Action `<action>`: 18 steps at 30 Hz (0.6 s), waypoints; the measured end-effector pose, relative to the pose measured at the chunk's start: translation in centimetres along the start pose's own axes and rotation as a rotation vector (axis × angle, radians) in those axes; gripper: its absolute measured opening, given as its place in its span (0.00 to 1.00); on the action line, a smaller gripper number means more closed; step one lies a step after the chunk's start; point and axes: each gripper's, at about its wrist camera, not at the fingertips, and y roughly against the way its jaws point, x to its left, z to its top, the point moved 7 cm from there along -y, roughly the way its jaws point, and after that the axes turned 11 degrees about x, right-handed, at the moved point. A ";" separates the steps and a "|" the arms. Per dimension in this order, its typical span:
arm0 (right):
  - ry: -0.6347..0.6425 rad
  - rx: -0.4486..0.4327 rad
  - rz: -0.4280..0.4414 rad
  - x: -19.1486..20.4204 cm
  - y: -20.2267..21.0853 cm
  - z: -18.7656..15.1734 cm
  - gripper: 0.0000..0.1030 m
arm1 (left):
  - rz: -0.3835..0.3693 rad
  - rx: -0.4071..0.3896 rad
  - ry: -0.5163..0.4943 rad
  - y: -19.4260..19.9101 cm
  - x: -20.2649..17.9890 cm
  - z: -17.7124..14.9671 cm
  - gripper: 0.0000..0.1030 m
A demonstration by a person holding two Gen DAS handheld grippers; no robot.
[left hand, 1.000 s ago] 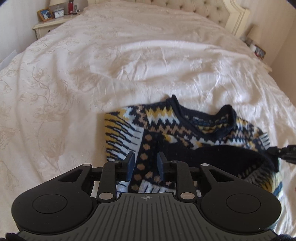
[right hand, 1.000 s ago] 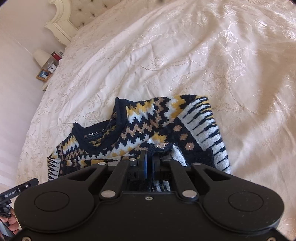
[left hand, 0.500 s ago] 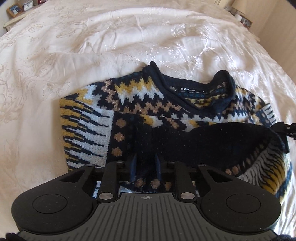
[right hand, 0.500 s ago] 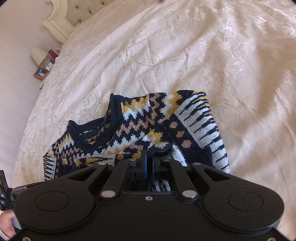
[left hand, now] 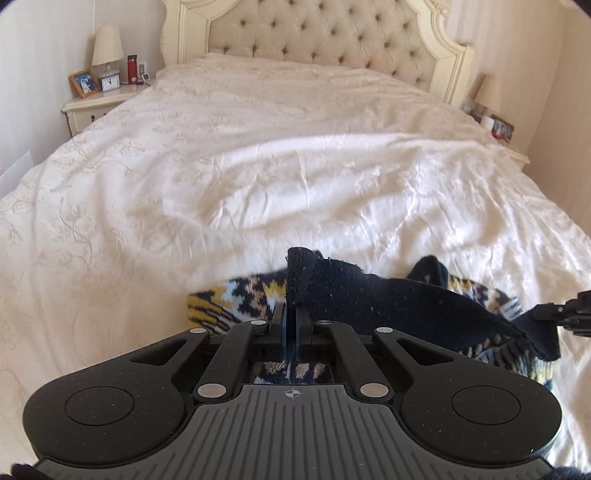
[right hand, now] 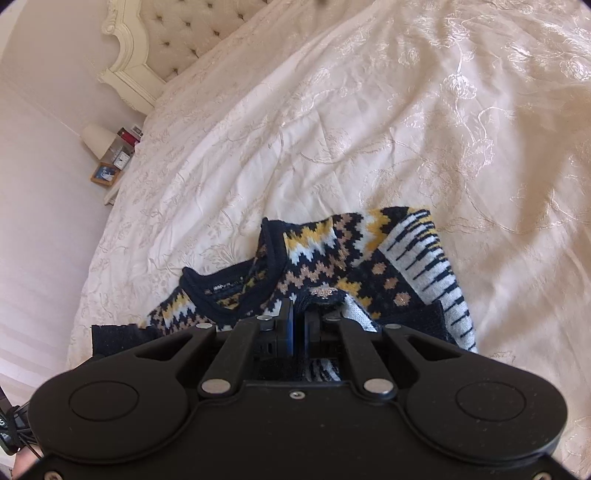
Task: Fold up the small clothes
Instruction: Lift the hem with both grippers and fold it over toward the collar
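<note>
- At the bottom centre of the left wrist view, the left gripper [left hand: 290,314] has its jaws pressed together on the dark ribbed hem of the sweater [left hand: 388,299], which stands up as a flap just above the fingertips.
- At the lower centre of the right wrist view, the right gripper [right hand: 297,325] pinches another stretch of the same hem; a narrow gap shows between its jaws, though knit seems to fill it (the housing hides most of the contact, so I judge this rather than see it).
- The step in hand looks like carrying the bottom edge up over the body toward the neckline. To do it well, both grippers should travel together at the same height, keeping the hem taut between them so it lands straight, and let go only once the edge lies flat just short of the collar.
- A slack or uneven pull would likely leave a diagonal crease, since the knit is thick and soft.
- The sweater [right hand: 354,266] lies on the bedspread [right hand: 332,129] in the lower middle of both frames, a navy knit with yellow, white and tan zigzags, tan diamonds, and a striped white panel at the right in the right wrist view.
- Its navy collar [right hand: 229,291] shows a label inside and curls upward slightly.
- Farther off, toward the top of the left wrist view, stands a tufted headboard [left hand: 314,33].
</note>
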 end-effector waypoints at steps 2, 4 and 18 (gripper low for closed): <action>-0.029 0.000 0.013 0.0 -0.9 1.4 0.10 | 0.004 -0.006 0.019 -1.0 0.6 1.7 0.04; -0.049 0.014 -0.005 -0.3 -2.8 2.8 0.10 | 0.012 0.006 0.015 -2.8 0.8 3.0 0.04; -0.157 0.096 -0.076 -2.7 -9.6 4.5 0.17 | 0.119 0.208 0.081 -12.3 3.4 2.6 0.10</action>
